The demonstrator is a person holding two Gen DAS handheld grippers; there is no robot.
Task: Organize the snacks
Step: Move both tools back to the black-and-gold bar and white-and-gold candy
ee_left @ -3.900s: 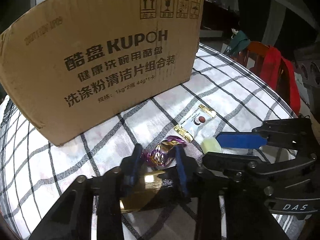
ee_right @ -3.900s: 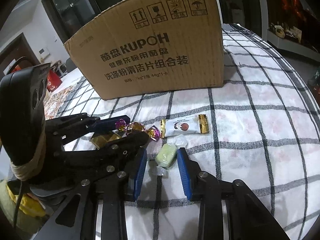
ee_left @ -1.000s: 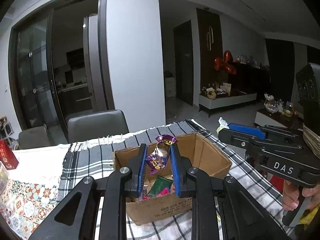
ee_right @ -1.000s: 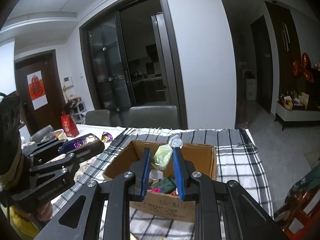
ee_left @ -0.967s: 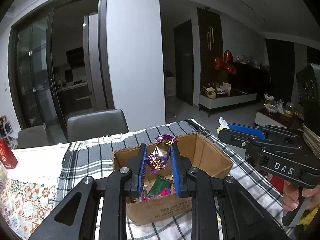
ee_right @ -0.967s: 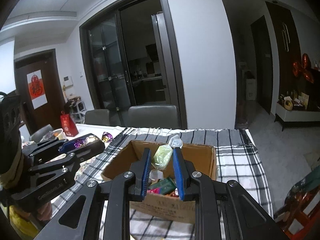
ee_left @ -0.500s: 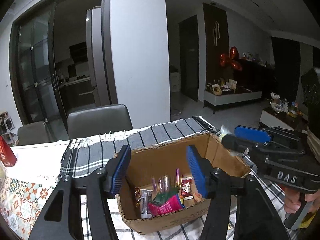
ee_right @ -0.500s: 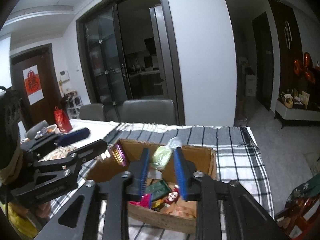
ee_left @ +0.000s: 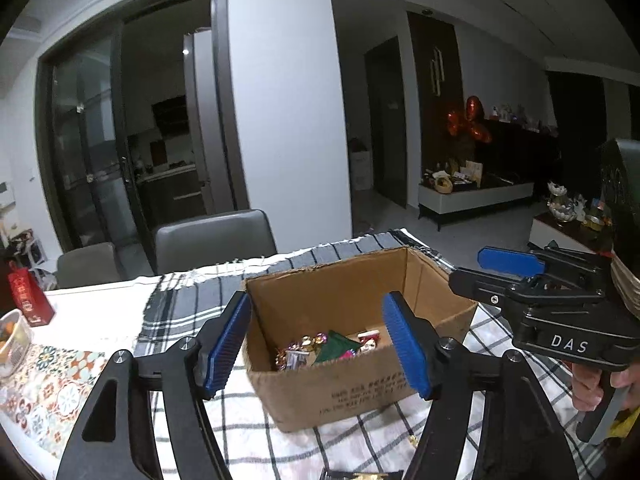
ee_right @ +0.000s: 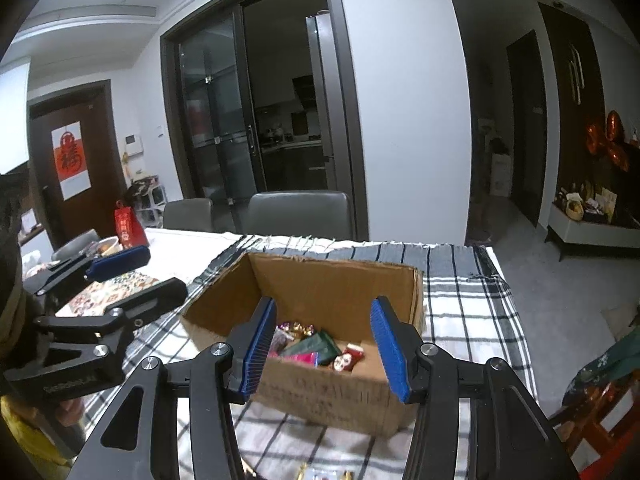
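An open cardboard box [ee_left: 360, 388] [ee_right: 332, 396] stands on the checked tablecloth. Inside lie several wrapped snacks: a purple-gold candy [ee_left: 308, 342] [ee_right: 296, 328], a green packet [ee_left: 334, 346] [ee_right: 316, 346], a pink packet [ee_right: 302, 359] and a red-white one [ee_right: 350, 358]. My left gripper [ee_left: 316, 344] hovers over the box's near wall, its jaws still opening, nothing between them. My right gripper [ee_right: 322, 350] hangs open and empty above the box. Each gripper also shows in the other's view: the right gripper [ee_left: 520, 276] and the left gripper [ee_right: 132, 276].
Two grey chairs [ee_left: 212, 240] [ee_right: 298, 212] stand behind the table. A red bag [ee_right: 130, 230] and a bowl [ee_left: 12, 340] sit at the left on a patterned mat [ee_left: 48, 376]. A few wrappers [ee_right: 324, 474] lie on the checked cloth [ee_right: 460, 300] near me.
Both grippers opened and let their candies drop into the box: the purple-gold one from the left, the pale green one from the right. Both hands sank slightly toward the box.
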